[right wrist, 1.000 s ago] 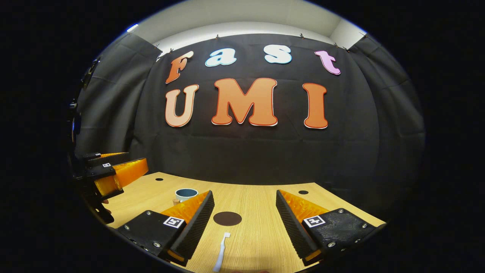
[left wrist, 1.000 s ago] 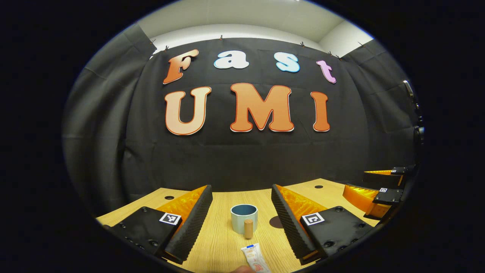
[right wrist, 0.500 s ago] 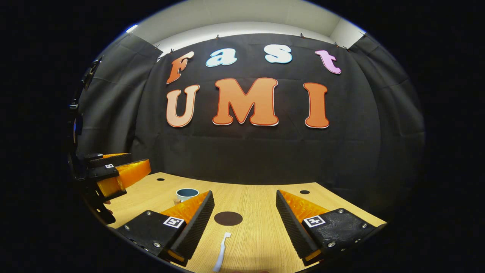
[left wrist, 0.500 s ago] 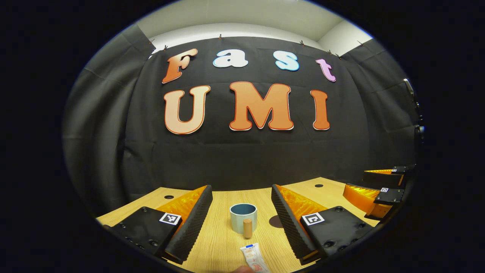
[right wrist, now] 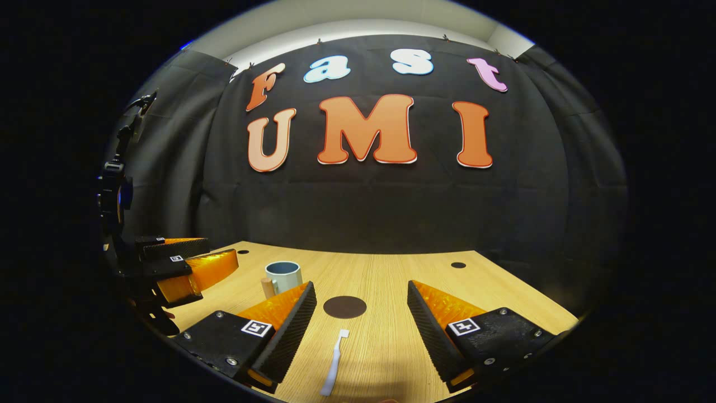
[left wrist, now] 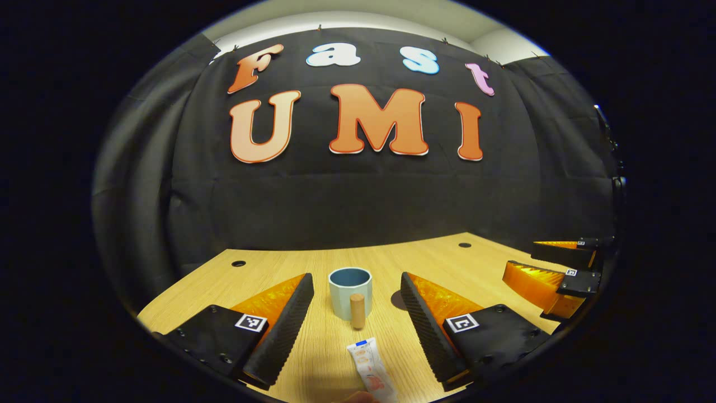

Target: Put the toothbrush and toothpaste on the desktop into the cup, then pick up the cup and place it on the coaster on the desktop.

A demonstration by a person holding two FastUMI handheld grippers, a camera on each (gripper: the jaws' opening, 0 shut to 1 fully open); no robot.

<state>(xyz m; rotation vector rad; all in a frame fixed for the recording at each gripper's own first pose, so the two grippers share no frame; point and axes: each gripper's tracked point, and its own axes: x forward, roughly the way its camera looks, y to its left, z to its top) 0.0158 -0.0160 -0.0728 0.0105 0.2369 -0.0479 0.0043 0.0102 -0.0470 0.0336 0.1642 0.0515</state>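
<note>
A pale blue cup (left wrist: 350,291) with a wooden handle (left wrist: 357,311) stands on the wooden desk, ahead of my left gripper (left wrist: 353,324), which is open with nothing between its fingers. A white toothpaste tube (left wrist: 371,370) lies near the desk's front edge, between and below those fingers. In the right gripper view, a white toothbrush (right wrist: 334,371) lies lengthwise between the fingers of my open right gripper (right wrist: 361,330), and a dark round coaster (right wrist: 344,307) sits just beyond it. The cup (right wrist: 283,275) stands to the left there, near the left gripper (right wrist: 182,268).
The desk (left wrist: 436,263) ends at the black cloth wall, with small round holes (left wrist: 239,263) near its back corners. In the left gripper view the right gripper (left wrist: 551,271) hovers at the far right. A dark stand (right wrist: 114,190) rises at the left edge of the right gripper view.
Both cameras have tipped downward, so more of the desk shows and the cup, toothpaste, toothbrush and coaster sit higher in the frames. Both grippers stay open.
</note>
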